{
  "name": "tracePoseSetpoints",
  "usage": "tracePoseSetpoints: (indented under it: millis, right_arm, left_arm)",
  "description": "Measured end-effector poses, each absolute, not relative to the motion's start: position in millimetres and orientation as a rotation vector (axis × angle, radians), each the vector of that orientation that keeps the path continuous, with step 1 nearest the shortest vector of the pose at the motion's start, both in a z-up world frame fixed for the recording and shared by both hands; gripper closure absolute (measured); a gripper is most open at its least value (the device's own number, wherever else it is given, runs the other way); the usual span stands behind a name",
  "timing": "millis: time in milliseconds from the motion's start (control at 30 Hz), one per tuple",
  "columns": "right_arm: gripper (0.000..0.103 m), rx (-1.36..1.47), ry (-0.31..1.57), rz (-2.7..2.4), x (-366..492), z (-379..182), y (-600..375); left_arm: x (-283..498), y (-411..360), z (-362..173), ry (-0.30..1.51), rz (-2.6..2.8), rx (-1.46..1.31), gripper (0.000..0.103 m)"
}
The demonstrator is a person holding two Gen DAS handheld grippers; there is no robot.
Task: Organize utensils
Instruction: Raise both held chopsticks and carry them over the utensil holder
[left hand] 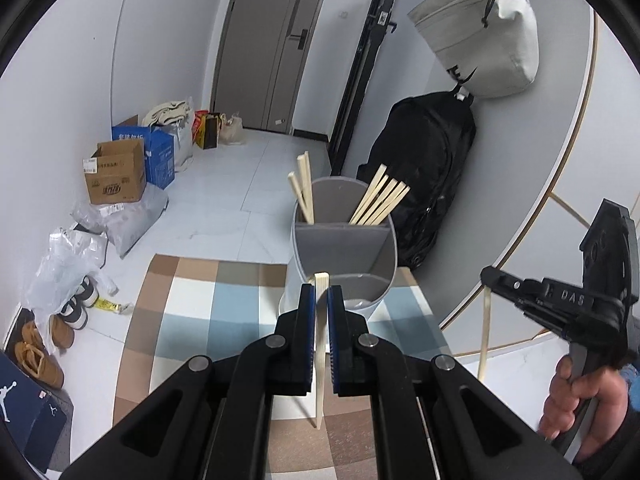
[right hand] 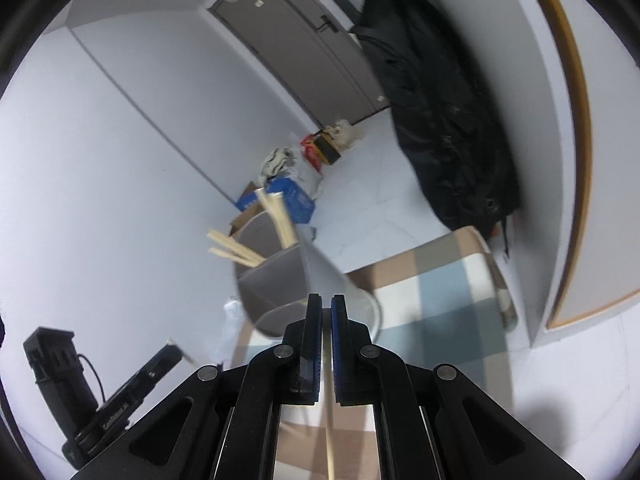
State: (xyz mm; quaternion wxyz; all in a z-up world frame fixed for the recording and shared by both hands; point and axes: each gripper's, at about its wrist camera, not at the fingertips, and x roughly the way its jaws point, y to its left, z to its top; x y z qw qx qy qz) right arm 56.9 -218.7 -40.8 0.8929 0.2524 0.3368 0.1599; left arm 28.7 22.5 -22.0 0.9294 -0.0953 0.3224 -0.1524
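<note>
Above the checked worktop (left hand: pixel 192 300), each hand-held gripper (left (left hand: pixel 319 296), right (right hand: pixel 326 306)) pinches one chopstick (left hand: pixel 320 344), seemingly; either could miss the holder (left hand: pixel 344 248).

Both wrist views close above checkered table (left hand: pixel 192 300) — sharing gray holder (left hand: pixel 344 256), door beyond

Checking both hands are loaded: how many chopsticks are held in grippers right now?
2: one chopstick clamped in the left gripper, another chopstick hanging from the right gripper. More stand in the holder.
</note>
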Motion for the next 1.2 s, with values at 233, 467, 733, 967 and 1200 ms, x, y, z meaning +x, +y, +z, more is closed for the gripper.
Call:
tracePoseSetpoints:
  millis: [233, 467, 733, 967, 1200]
  right_arm:
    - [0.099, 0.473, 0.639, 0.367, 52, -19, -195]
    - [0.099, 0.423, 0.522, 0.397, 58, 29, -180]
    - [0.099, 0.395, 0.415, 0.412, 95, 82, -170]
    - [0.099, 0.419, 0.381, 0.390, 140, 103, -169]
    - [0.099, 0.424, 0.326, 0.346, 184, 103, -160]
  left_arm:
    - [22, 22, 0, 0.611, -0.326, -0.176, 0.101]
    - [23, 22, 40, 0.557, -0.354, -0.160, 0.101]
    - [53, 22, 85, 0.538, -0.342, -0.159, 0.101]
    - [93, 19, 103, 0.517, -0.329, -0.151, 0.101]
    - [126, 19, 99, 0.506, -0.332, -0.145, 0.101]
